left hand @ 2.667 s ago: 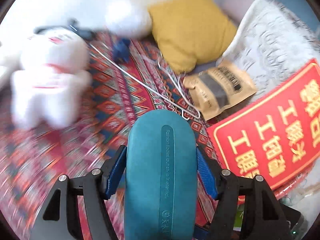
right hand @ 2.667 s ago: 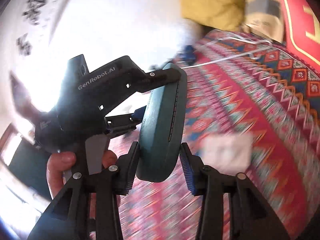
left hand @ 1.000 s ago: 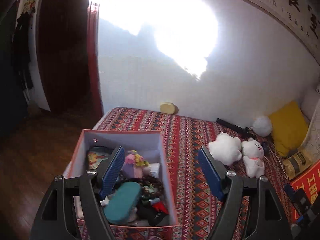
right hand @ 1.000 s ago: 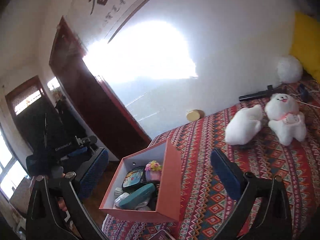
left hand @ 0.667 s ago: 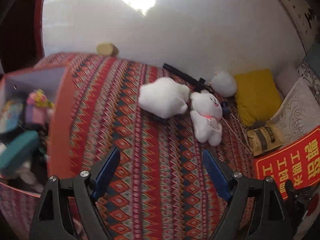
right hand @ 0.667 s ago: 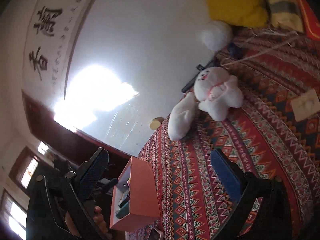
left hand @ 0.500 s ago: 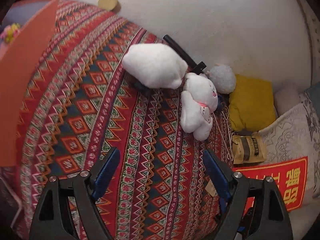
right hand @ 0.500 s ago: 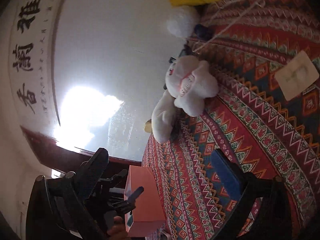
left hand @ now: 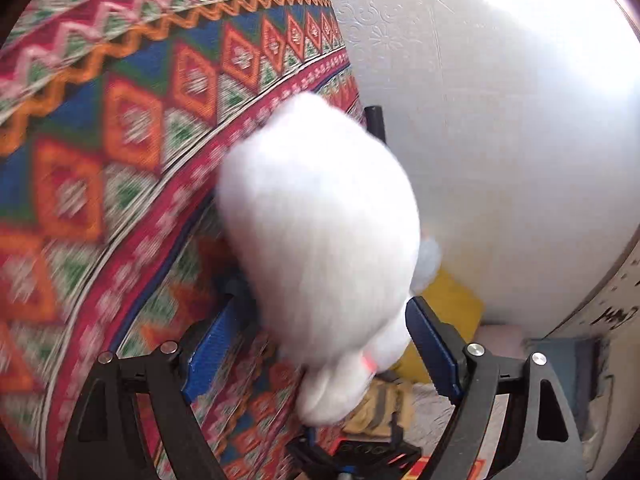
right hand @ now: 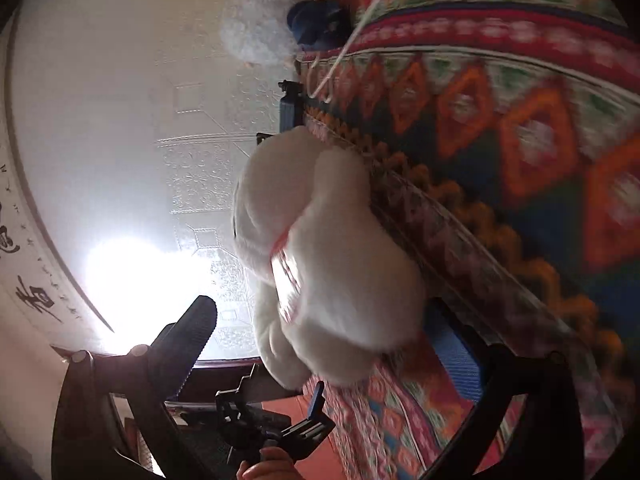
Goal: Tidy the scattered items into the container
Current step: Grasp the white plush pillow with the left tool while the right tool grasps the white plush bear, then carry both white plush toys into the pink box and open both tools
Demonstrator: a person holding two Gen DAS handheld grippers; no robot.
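Note:
A white plush toy (left hand: 320,216) lies on the patterned bedspread (left hand: 120,128) and fills the left wrist view. My left gripper (left hand: 320,350) is open wide around the toy's near end, its blue pads (left hand: 212,352) on either side of it. A second plush with a pink collar (right hand: 328,264) sits between the fingers of my right gripper (right hand: 324,346), which is open; its left finger (right hand: 192,340) stands clear of the fur. A hand (right hand: 260,468) holds the left gripper low in the right wrist view. The orange box (right hand: 284,408) shows behind it.
A black rod (left hand: 376,120) lies along the white wall behind the toys. A yellow cushion (left hand: 452,304) and a brown packet (left hand: 380,404) lie beyond them. A fluffy white ball (right hand: 260,20), a blue item (right hand: 316,20) and a white cord (right hand: 360,20) sit further along.
Both grippers left the box, dropped towards the bed and rolled over. The two plush toys, small and distant before, now sit between the open jaws.

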